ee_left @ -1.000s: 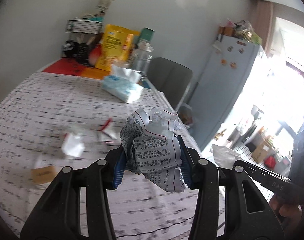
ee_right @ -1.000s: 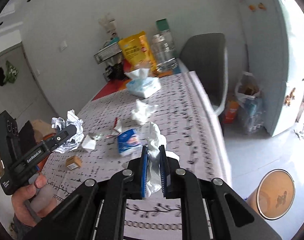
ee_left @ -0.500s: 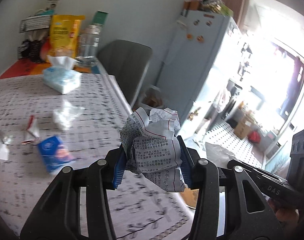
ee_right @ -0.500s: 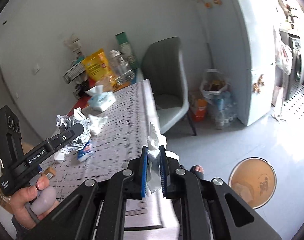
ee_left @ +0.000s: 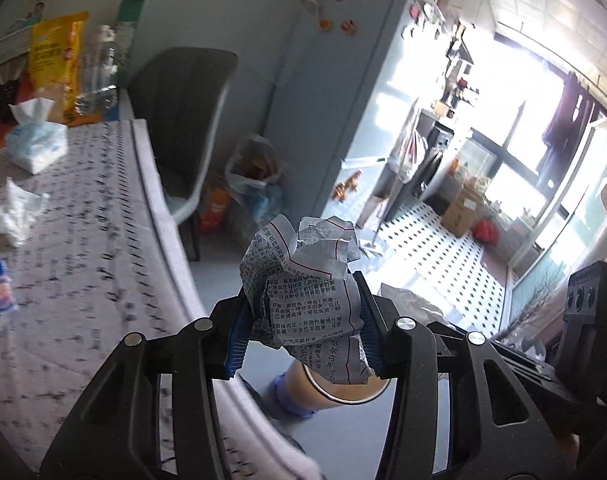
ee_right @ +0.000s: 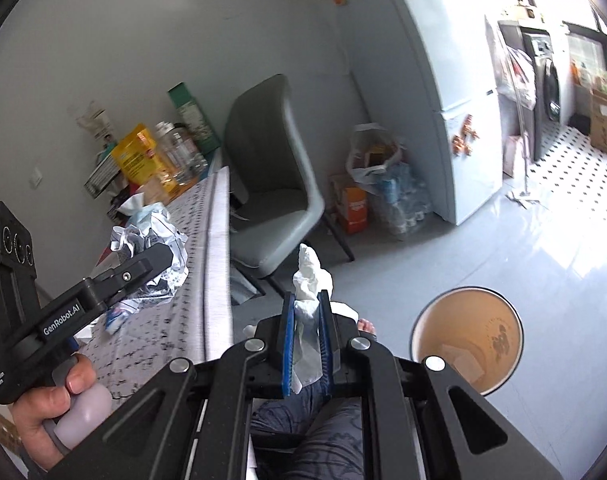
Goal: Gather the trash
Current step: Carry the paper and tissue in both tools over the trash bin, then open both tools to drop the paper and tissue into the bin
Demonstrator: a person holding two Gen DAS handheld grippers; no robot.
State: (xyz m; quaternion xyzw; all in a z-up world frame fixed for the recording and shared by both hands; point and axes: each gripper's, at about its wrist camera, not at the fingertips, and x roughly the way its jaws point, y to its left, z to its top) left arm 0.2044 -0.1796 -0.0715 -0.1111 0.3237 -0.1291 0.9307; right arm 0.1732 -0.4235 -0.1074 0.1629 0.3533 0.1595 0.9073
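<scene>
Left wrist view: our left gripper (ee_left: pixel 303 340) clamps a crumpled newspaper ball (ee_left: pixel 303 292) at frame center, with the brown bin (ee_left: pixel 343 390) partly hidden just below it. Letting go now, near the rim, could drop it on the floor.

Right wrist view: our right gripper (ee_right: pixel 306 344) pinches a white tissue (ee_right: pixel 309 280) narrowly; bin (ee_right: pixel 467 344) sits lower right, well apart. Light tissue may drift or cling to a pad.

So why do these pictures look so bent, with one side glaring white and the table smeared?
Both views are fisheye, so the fridge bows and the corners go black. In the left wrist view the window is blown out by daylight and the tablecloth print streaks with blur, while the crumpled newspaper stays sharp. The right wrist view glares on the floor.
</scene>
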